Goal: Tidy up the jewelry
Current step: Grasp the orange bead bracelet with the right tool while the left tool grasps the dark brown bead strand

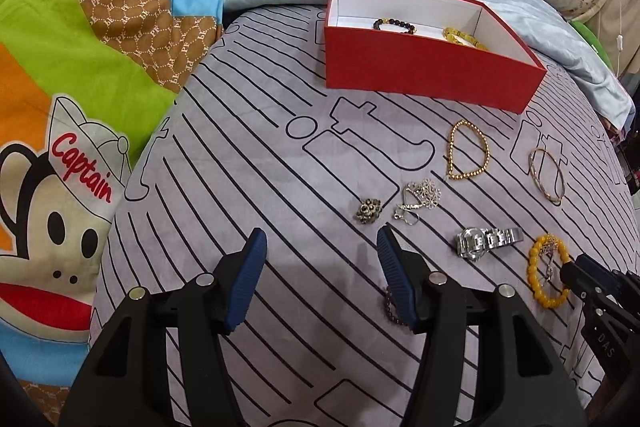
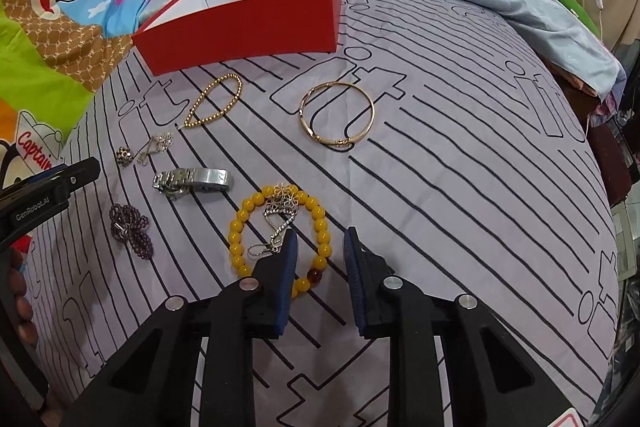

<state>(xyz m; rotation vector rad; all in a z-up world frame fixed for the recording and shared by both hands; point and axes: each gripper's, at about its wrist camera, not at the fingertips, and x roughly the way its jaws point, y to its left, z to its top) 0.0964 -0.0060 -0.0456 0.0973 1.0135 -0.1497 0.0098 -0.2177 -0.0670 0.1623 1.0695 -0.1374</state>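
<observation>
Watch point(image 2: 192, 180) on its side, band rightward.

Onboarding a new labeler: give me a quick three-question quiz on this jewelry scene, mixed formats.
1. True or false: the red box already holds two bead bracelets.
2. Multiple choice: what lies inside the ring of the yellow bracelet? A) the watch B) a silver earring C) the gold bangle
3. Fill in: the right tongs are ____ and straddle the yellow bracelet's near side.

Key:
1. True: a dark bracelet and a yellow one lie inside it.
2. B: the silver earring lies there; the watch and gold bangle lie apart on the sheet.
3. Open.
</observation>
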